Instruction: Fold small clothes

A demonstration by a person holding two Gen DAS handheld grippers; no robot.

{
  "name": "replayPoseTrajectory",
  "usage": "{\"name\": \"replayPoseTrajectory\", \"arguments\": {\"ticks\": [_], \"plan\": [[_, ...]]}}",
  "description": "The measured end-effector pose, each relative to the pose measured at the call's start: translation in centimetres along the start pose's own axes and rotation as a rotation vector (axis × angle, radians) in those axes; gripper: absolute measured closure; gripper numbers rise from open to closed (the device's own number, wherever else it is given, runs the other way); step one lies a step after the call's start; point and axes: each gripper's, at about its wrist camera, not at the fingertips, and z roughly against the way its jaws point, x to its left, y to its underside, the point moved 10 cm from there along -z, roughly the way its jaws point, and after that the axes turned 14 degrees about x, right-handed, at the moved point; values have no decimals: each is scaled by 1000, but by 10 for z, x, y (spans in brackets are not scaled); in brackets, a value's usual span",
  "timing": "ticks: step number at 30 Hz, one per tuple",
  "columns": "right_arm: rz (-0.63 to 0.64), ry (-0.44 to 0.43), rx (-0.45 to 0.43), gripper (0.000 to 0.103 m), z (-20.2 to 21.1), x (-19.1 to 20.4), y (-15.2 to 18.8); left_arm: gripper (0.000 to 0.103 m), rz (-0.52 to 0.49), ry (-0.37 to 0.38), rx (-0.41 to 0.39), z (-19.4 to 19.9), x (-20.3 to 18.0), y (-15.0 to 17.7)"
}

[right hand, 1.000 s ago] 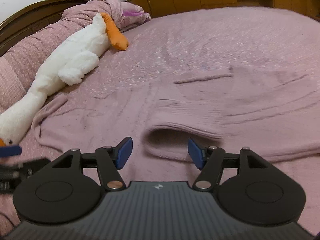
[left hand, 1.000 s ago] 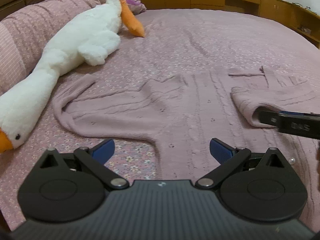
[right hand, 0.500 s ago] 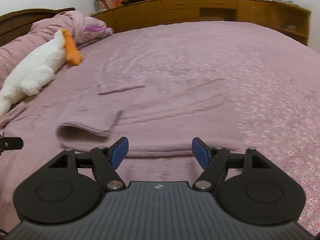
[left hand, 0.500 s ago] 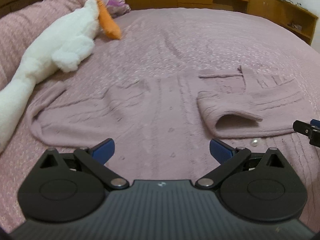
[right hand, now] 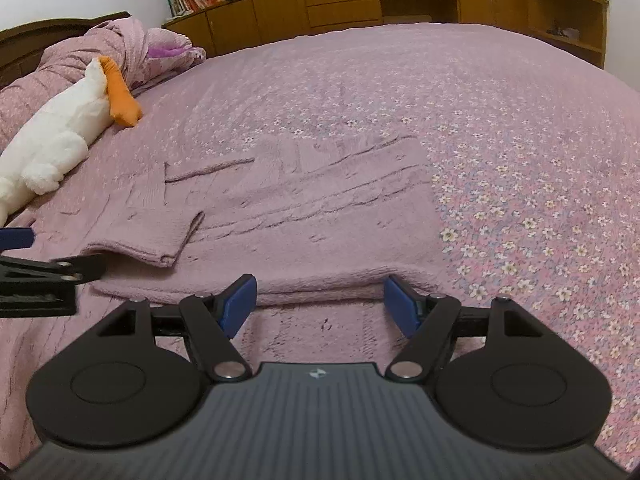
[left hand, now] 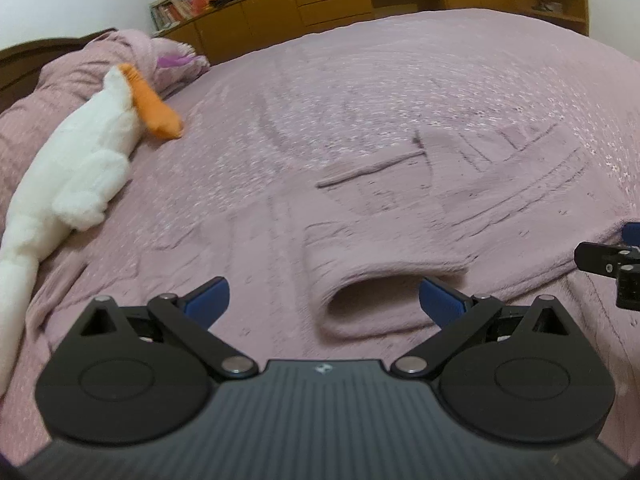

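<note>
A pink knitted sweater (left hand: 256, 248) (right hand: 320, 216) lies flat on the bed, one sleeve folded across its body. The sleeve's open cuff (left hand: 376, 300) (right hand: 148, 244) faces me. In the left wrist view my left gripper (left hand: 324, 300) stands open just in front of that cuff, nothing between its blue pads. My right gripper (right hand: 320, 304) is open too, hovering over the folded sleeve's near edge, not touching it. Each gripper shows at the edge of the other's view: the right one (left hand: 612, 264), the left one (right hand: 44, 276).
A white plush goose with an orange beak (left hand: 88, 168) (right hand: 64, 136) lies along the left side of the pink floral bedspread (right hand: 520, 160). Pillows (right hand: 80, 56) sit at the headboard. Wooden cabinets (right hand: 380, 4) run along the far wall.
Both grippers have swung to the right over the sweater. The left one now faces the folded sleeve's cuff; the right one has let that sleeve go and opened wider.
</note>
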Motion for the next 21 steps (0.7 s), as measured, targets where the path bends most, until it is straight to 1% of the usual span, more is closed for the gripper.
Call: {"name": "replayPoseTrajectory", "arguments": {"ticks": [5,10,14,16,17,18,19,21], "plan": [[-63,-36,13,26,-1,-5,-4,0,-28,8,-1,-17,-17,-8],[-50,-21,15,26,-1,1,-3,0,-54,8,28,-37,-28,-7],[-54,-19,22,26,-4,3,-3,0,-79,7,-1,-42,-34,-9],[-58,-18,27,26,-6,4,-3,3,-82,16,-8,-44,-35,-10],[-58,-17,29,26,-6,4,-3,8,-81,27,-11,-45,-36,-11],[-58,-17,29,26,-7,4,-3,20,-83,47,-17,-45,-37,-12],[-57,-16,29,25,-7,5,-2,26,-88,71,-22,-45,-39,-12],[-56,-15,29,25,-7,6,-2,56,-93,127,-27,-41,-45,-12]]}}
